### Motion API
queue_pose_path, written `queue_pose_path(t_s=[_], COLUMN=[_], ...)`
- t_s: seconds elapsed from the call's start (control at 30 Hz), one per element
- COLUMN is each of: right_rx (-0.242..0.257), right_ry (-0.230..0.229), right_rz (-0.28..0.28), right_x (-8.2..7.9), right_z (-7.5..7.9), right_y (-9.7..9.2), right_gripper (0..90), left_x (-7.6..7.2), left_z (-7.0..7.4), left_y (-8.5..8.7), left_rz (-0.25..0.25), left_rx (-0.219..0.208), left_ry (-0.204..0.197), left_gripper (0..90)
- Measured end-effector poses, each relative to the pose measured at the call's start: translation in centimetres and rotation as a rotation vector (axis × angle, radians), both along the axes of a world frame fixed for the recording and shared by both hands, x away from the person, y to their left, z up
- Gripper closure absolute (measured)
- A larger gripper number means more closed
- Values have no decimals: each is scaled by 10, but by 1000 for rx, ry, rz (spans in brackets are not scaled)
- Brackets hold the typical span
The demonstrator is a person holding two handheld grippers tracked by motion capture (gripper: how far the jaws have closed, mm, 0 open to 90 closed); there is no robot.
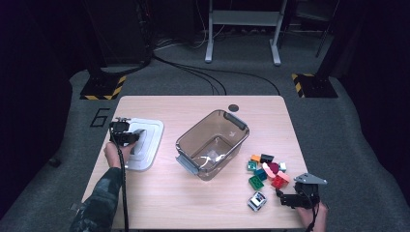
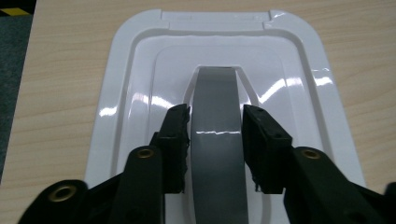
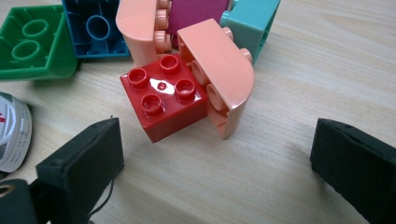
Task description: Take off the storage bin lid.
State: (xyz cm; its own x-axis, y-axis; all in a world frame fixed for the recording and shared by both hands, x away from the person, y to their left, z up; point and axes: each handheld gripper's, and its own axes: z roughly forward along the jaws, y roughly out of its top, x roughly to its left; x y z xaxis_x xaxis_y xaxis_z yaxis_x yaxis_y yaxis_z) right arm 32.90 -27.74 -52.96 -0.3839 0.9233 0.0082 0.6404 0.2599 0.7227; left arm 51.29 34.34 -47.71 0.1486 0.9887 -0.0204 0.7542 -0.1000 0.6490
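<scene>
L gripper [image 2: 215, 140] jaws straddle lid [image 2: 140, 74] handle [image 2: 217, 116], barely apart, grip loosened. R gripper [image 3: 217, 154] held wide, empty; red brick [image 3: 163, 95] at 12 o'clock, for pickup.

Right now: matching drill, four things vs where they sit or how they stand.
1 white lid
2 clear bin
3 red brick
4 right gripper

a table centre, nearly empty
b jaws wide apart
c flat at table left, left gripper astride its grey handle
d touching a peach brick

Pairs: 1-c, 2-a, 3-d, 4-b
</scene>
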Motion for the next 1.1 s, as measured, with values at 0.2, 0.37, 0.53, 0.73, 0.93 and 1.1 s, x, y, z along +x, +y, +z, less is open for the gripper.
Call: queue_pose_path(t_s=[0.2,0.37,0.53,0.73,0.93,1.1], right_rx=[-1,-2,-2,-8,-11,-10], right_ry=[0,0,0,-3,-2,3], right_rz=[1,1,1,5,2,-6], right_x=[0,0,0,0,0,0], right_z=[0,0,0,0,0,0], right_y=[0,0,0,0,1,1], right_gripper=[20,19,20,17,11,4], left_x=[-10,-28,-50,-75,-103,-124], left_z=[12,25,30,28,17,1], left_y=[2,0,-8,-17,-31,-46], left_rz=[-26,-81,-136,-195,-271,-337], left_rx=[-19,-25,-26,-14,5,42], left_ry=[-16,-53,-89,-118,-110,-114], left_gripper=[383,234,158,128,108,98])
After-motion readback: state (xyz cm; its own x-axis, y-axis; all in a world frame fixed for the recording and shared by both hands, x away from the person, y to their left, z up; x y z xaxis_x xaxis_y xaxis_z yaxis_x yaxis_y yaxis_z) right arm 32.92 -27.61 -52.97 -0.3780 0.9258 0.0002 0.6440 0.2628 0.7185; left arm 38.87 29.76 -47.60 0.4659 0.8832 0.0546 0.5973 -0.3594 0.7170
